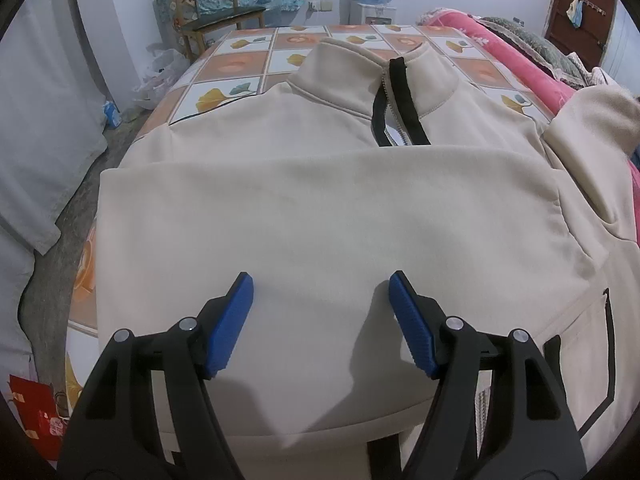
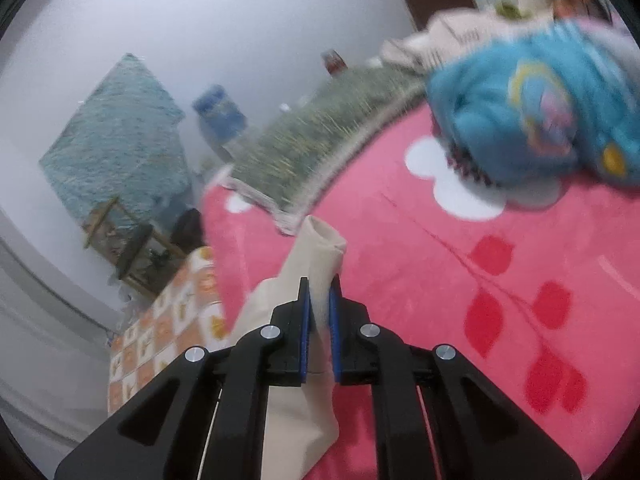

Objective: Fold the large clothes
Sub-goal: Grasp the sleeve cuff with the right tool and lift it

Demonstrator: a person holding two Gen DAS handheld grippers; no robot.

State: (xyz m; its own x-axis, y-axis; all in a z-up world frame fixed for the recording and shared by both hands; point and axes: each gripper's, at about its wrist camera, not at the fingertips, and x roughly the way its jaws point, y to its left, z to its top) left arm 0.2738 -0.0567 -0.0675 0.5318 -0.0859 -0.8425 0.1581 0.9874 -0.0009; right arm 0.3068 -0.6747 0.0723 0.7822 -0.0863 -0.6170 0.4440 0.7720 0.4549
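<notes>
One cream jacket (image 1: 320,208) on table; left gripper (image 1: 321,292) jaws wide, empty; right gripper (image 2: 319,300) jaws clamping its sleeve (image 2: 320,256).

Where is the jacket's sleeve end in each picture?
Left wrist view: the sleeve end is at the far right edge, lifted above the beige jacket; the left gripper hangs open over the jacket.
Right wrist view: the sleeve end is at lower centre, pinched in the right gripper.
Shared landmark: the pink blanket.
</notes>
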